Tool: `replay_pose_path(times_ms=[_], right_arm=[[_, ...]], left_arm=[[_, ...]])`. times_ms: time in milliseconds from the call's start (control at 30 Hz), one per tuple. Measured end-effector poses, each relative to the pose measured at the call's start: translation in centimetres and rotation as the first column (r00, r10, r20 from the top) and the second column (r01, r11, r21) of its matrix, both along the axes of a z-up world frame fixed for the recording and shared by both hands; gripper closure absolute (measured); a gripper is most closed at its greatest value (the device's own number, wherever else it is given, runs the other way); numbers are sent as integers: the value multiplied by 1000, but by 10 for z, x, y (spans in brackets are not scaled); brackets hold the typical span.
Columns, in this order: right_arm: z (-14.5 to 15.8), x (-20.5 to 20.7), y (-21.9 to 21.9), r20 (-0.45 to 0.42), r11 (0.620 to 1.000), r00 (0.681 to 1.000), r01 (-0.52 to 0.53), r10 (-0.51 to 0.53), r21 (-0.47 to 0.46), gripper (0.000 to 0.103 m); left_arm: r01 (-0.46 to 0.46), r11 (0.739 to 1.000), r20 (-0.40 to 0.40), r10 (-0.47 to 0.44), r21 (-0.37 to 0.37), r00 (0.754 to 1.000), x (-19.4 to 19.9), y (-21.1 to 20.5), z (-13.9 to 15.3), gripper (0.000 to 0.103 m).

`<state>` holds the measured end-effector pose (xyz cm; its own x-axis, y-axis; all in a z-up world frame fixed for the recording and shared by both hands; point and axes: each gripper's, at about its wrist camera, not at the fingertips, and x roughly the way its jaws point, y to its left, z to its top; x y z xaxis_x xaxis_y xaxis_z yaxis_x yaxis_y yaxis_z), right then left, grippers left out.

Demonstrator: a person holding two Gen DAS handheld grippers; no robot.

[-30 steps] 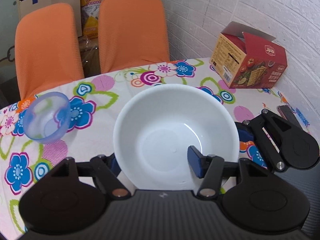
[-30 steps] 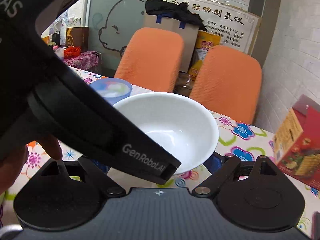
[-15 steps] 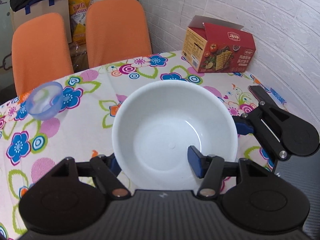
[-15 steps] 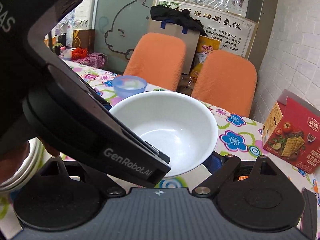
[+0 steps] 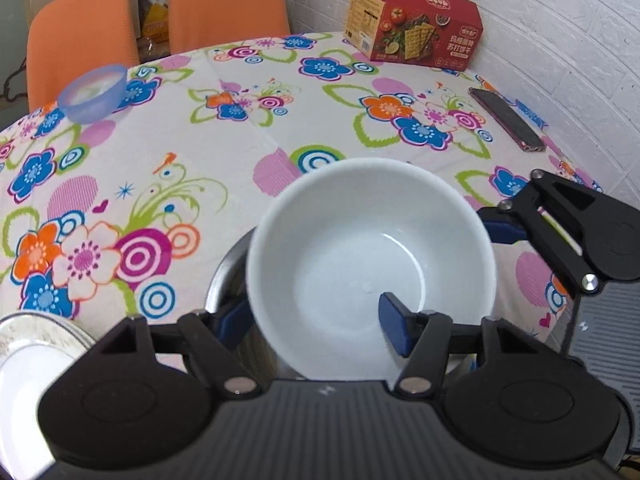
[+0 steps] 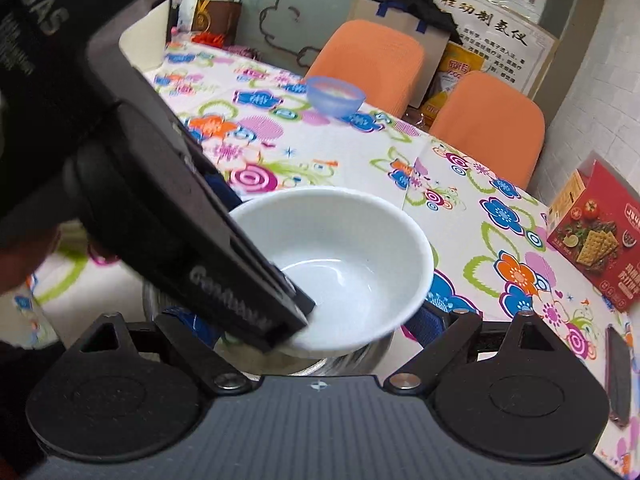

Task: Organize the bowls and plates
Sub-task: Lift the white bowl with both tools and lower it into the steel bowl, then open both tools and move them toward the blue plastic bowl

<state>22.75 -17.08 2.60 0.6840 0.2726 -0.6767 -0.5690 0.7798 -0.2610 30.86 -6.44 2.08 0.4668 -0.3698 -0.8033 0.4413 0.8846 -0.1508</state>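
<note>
So the white bowl [image 5: 370, 264] sits right between our two tools, above a steel bowl [image 5: 228, 280] whose shiny rim peeks out from under it on the left. Can't tell if the two bowls are actually touching.

Our left tool [image 5: 316, 322] has the bowl by its near rim: one blue pad [image 5: 394, 330] is inside the bowl, the other is outside against the wall, so it's pinching the rim.

Our right tool [image 6: 316, 326] is at the bowl's right side. From its own camera the bowl fills the gap between its blue pads, and the left tool's black body crosses in front, so we can't tell if it's gripping or just sitting around the bowl. In the left view, its blue pad [image 5: 502, 230] is right by the outer wall.

Further out: a stack of plates [image 5: 34, 354] at the near left edge, and a small blue bowl [image 5: 92, 92] way off at the far side of the flowery surface [image 5: 224, 168], near two orange chairs [image 5: 80, 36]. A red cracker box [image 5: 412, 28] is by the white brick wall, with a phone [image 5: 506, 118] lying flat nearer to us.
</note>
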Motion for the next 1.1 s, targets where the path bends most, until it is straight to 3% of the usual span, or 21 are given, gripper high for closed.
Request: replay_pose_path(times_ms=[200,567,667,867,1100], right_arm=[[4,-15,-11,27,999,1000,7,-7,-36,23],[26,-41,-57,-18,987,996,86,-85,134,23],[32,-38,-61,-17,981,996,89,-88,170,23],[49,3,-53,1,979,997,75,-76,189,23],[85,102,-17,30,983,999,28,-34,179,23]], left_arm=[[-33,999,-26,32,-27,999,-1,11,4,34],[22,996,-91,-30,-88,995,-24,31,21,28],[-6,996,-54,1,-90,999,-27,45,36,28],[-134,989,34,136,-59,990,3,94,65,27],[-295,955,93,296,-17,951,89,155,86,26]])
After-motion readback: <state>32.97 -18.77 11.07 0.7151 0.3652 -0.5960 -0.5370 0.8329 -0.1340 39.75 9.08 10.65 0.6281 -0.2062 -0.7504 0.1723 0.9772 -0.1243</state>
